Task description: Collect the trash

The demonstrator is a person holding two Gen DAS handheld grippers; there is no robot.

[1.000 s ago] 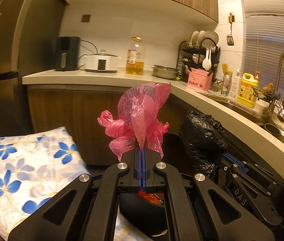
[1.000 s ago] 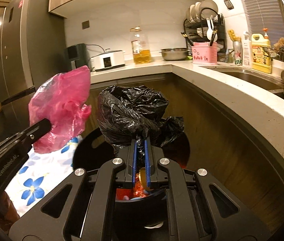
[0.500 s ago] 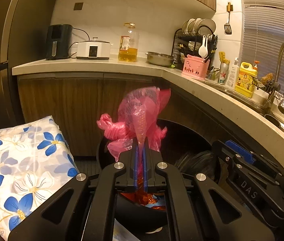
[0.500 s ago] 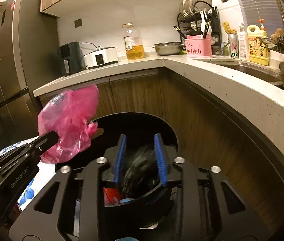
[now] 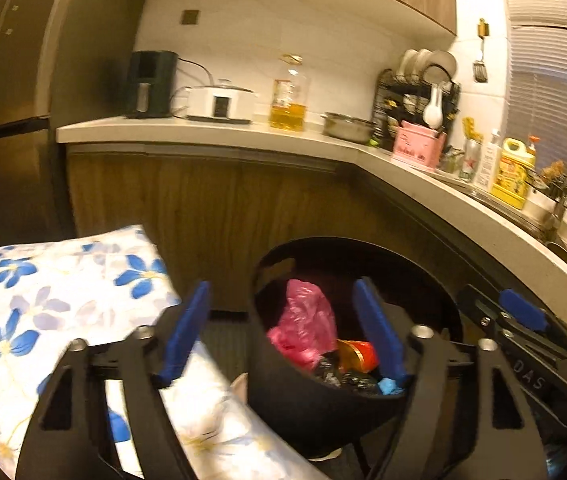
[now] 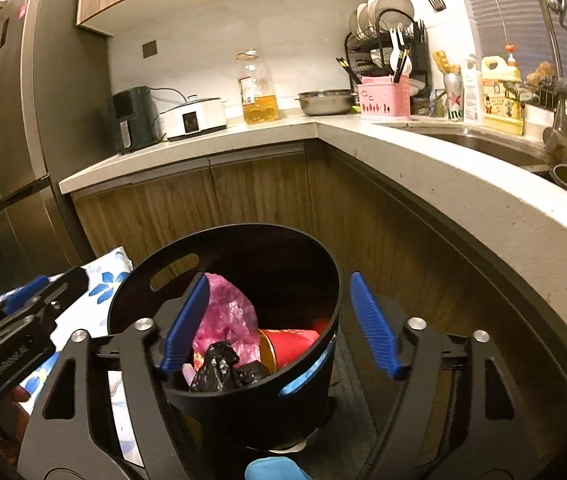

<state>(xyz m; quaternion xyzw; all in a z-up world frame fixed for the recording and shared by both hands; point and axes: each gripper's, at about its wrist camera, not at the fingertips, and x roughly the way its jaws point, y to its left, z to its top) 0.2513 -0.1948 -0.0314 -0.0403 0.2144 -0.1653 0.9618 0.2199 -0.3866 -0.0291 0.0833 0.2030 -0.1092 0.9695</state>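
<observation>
Both claws hang over the black bin [image 6: 243, 400], jaws opening with nothing between them: the left claw [image 5: 283, 336] and the right claw [image 6: 279, 324]. One pink bag [image 6: 225, 316] stands propped just ahead of the right claw's left finger; it could spring up and spill over the rim. One black bag [image 6: 223, 368] and one red cup [image 6: 289, 346] lie lower inside.

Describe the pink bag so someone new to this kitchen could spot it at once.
Below the corner counter a black bin stands on the floor beside a flowered cushion. The pink bag lies inside it, on the cushion's side. It is the only thin, crinkled pink thing there, above a black bag and beside a red cup.
</observation>
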